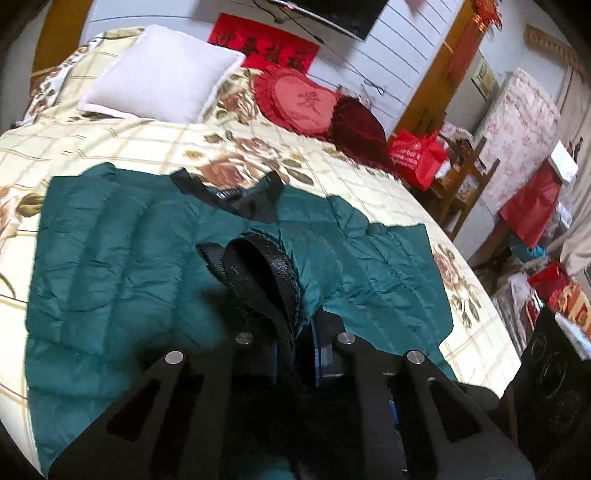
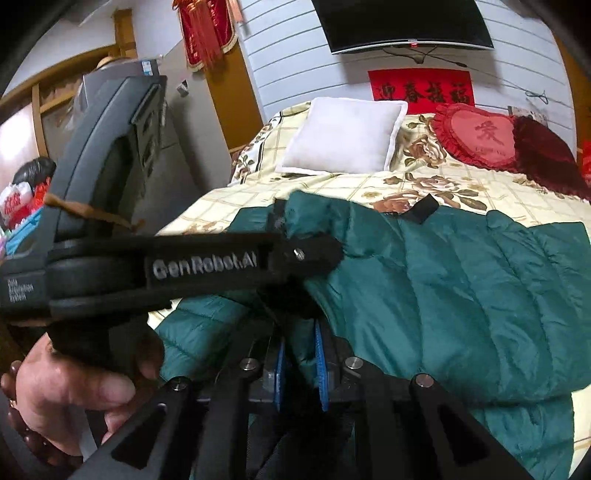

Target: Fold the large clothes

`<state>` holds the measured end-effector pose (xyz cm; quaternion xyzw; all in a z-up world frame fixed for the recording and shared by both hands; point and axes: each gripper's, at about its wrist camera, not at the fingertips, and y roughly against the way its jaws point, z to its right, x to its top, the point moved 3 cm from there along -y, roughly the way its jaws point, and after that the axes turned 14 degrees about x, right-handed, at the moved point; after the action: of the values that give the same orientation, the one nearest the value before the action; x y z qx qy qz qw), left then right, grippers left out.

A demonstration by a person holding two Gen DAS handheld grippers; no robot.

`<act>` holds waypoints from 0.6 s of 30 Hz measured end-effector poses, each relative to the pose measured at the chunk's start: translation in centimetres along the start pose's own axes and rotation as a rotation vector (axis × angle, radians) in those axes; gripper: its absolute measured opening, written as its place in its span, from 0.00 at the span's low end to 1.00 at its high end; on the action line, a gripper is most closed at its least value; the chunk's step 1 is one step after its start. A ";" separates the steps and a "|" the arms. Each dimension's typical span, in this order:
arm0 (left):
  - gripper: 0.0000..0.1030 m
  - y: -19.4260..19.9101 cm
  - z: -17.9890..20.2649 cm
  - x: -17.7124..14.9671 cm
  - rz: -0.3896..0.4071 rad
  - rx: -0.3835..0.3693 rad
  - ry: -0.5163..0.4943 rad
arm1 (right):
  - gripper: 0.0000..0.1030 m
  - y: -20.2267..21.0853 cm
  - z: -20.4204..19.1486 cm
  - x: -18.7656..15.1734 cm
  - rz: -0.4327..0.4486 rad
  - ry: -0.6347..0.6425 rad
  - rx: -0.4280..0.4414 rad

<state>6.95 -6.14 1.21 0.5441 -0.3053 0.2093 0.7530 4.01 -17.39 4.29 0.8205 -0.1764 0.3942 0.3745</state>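
Note:
A dark green puffer jacket with a black collar lies spread on the bed. My left gripper is shut on a bunched fold of the jacket with black trim, lifted a little above the rest. In the right wrist view the jacket covers the bed's near part. My right gripper is shut on the jacket's near edge, green fabric between its blue pads. The left gripper's body crosses that view, held by a hand.
The bed has a cream floral cover, a white pillow and red cushions at the far end. Red bags, a wooden chair and boxes crowd the right side. A TV hangs on the wall.

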 end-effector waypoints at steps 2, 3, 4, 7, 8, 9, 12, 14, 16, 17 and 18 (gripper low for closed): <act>0.11 0.5 -0.7 0.4 0.024 0.015 0.003 | 0.19 0.2 -0.4 0.0 0.003 -0.002 0.029; 0.11 0.7 -1.0 0.5 0.033 0.021 0.007 | 0.26 0.3 -0.6 0.0 0.004 0.002 0.045; 0.11 0.9 -1.4 0.8 0.036 0.022 0.011 | 0.33 0.5 -0.8 0.0 0.006 0.006 0.051; 0.11 1.5 -2.9 1.4 0.058 0.027 0.045 | 0.43 1.1 -0.9 -0.2 0.015 0.017 0.019; 0.11 1.9 -3.4 1.7 0.068 0.020 0.053 | 0.46 1.2 -0.5 -0.4 0.007 0.008 -0.003; 0.11 2.5 -3.8 2.0 0.081 0.011 0.062 | 0.49 1.2 0.1 -0.7 -0.004 -0.011 -0.029; 0.11 5.1 -5.0 3.0 0.160 0.012 0.070 | 0.49 1.5 2.2 -1.3 -0.024 -0.072 -0.115; 0.11 6.6 -5.9 3.7 0.207 0.031 0.069 | 0.49 2.4 2.9 -1.2 -0.001 -0.081 -0.164; 0.11 6.9 -7.1 3.9 0.227 0.063 0.071 | 0.49 3.9 3.7 -0.8 0.047 -0.081 -0.236; 0.11 6.7 -8.1 4.0 0.224 0.087 0.084 | 0.49 4.7 4.0 -0.7 0.069 -0.085 -0.272; 0.11 6.3 -8.9 3.9 0.214 0.108 0.097 | 0.49 5.5 4.4 -0.6 0.092 -0.092 -0.309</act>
<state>7.79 4.27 6.28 0.5374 -0.3129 0.3308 0.7098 2.66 -24.39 4.62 0.7612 -0.2892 0.3412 0.4696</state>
